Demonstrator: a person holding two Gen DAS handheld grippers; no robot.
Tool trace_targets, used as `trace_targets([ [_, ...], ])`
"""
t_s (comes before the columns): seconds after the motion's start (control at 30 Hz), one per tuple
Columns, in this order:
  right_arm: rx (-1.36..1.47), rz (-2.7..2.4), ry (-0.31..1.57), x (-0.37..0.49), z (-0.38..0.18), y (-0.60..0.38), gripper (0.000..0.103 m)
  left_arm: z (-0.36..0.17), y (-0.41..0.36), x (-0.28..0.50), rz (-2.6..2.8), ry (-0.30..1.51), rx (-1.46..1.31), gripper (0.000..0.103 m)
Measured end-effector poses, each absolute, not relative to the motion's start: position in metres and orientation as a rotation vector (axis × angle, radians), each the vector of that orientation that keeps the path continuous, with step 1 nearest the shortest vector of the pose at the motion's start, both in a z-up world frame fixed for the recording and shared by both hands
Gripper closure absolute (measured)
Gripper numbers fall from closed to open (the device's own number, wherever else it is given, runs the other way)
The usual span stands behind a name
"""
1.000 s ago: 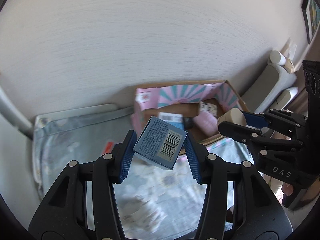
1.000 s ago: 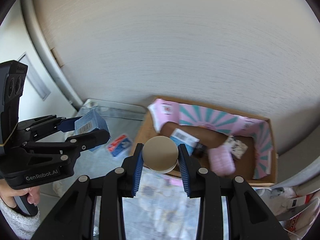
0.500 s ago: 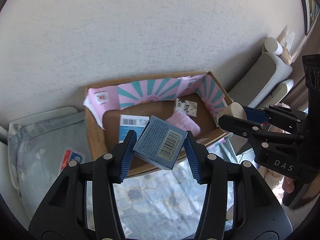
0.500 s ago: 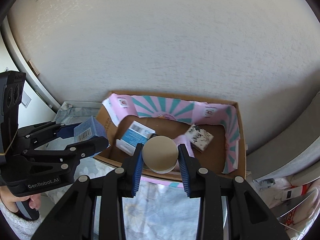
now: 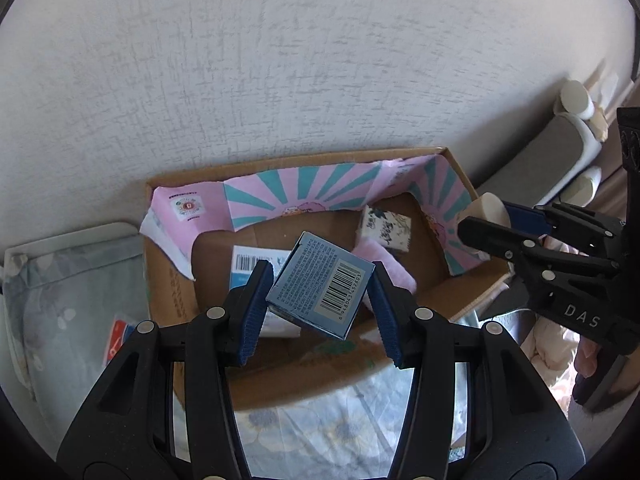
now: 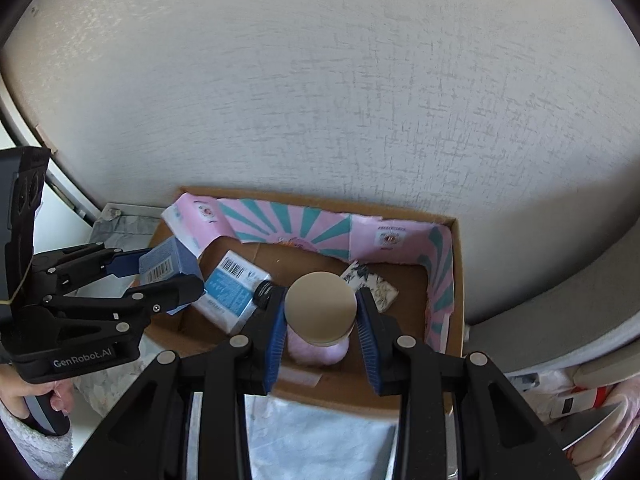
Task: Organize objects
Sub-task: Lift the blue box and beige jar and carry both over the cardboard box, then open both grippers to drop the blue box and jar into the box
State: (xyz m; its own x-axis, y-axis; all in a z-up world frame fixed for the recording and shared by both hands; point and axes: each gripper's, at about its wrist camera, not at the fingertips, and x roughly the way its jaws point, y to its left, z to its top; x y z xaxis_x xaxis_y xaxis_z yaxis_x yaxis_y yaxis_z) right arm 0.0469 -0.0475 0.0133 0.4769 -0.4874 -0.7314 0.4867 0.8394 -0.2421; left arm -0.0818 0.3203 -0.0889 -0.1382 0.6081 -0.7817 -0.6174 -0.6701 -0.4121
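Note:
My left gripper [image 5: 318, 300] is shut on a small blue box [image 5: 320, 282] with a barcode, held tilted above the cardboard box [image 5: 168, 280] lined with pink and teal paper. The right gripper [image 6: 322, 316] is shut on a round beige-lidded jar [image 6: 321, 307], over the same cardboard box [image 6: 458, 280]. Each gripper shows in the other's view: the right gripper [image 5: 486, 226] at the box's right wall, the left gripper [image 6: 168, 270] at its left end. Inside lie a light blue carton [image 6: 232, 296], a pink soft item [image 5: 386, 266] and a black-and-white patterned box [image 5: 386, 229].
The cardboard box rests on a floral bedspread [image 5: 320, 424] against a textured grey wall [image 5: 300, 72]. A red-and-blue packet [image 5: 116, 340] lies on the bed left of the box. A grey padded piece [image 5: 560, 152] stands at the right. A person's hand [image 6: 24, 400] holds the left gripper's handle.
Both grippers have travelled toward the cardboard box with their loads and now hang over it; the box looks larger and more central. Neither grip has changed.

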Motion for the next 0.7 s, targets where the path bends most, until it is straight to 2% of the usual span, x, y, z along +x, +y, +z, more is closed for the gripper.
trace_targets([
  [0.7,0.129,-0.655,1.022,0.105,-0.021,-0.119,0.072,-0.143,0.352,-0.136,1.793,0.2,-1.401,0.057],
])
